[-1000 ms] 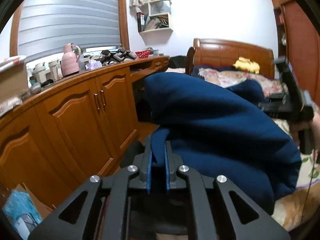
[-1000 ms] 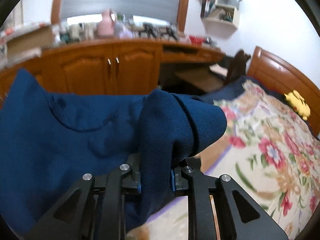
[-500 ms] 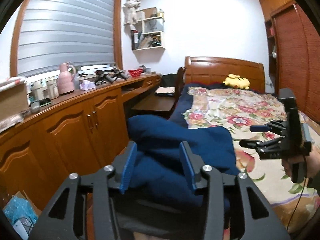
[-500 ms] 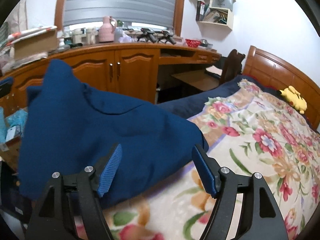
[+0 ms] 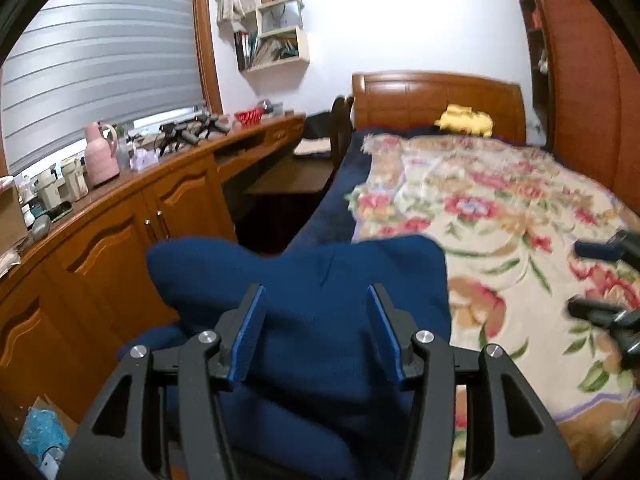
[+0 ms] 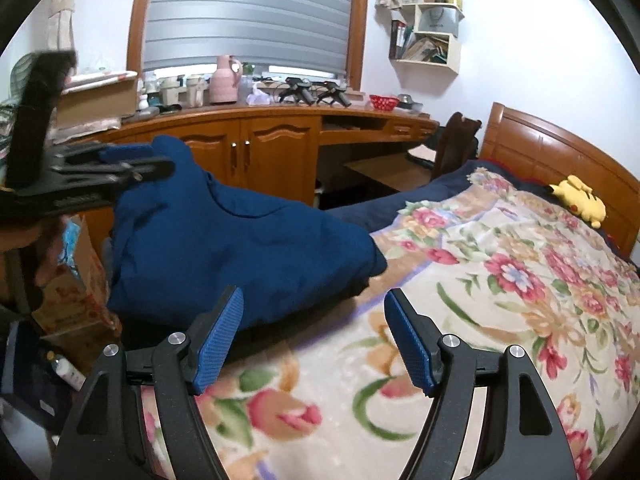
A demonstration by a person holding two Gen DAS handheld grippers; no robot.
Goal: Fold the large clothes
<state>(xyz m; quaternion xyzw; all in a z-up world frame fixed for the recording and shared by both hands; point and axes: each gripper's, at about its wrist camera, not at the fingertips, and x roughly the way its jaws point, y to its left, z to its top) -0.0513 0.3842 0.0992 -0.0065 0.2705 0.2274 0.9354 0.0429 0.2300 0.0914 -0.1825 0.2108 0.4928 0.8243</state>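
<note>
The blue garment is heaped on the bed's near left corner. The left gripper, its jaws just opened further, and the right gripper, jaws wide, are both held empty.

A bedroom with white walls. A window with a wooden frame is covered by a grey slatted blind, a strip of daylight showing beneath it. Below runs a long wooden table with cupboard doors, cluttered on top. A white corner shelf holds books. The bed has a floral blanket and a wooden headboard. A wooden wardrobe stands beside the bed.
</note>
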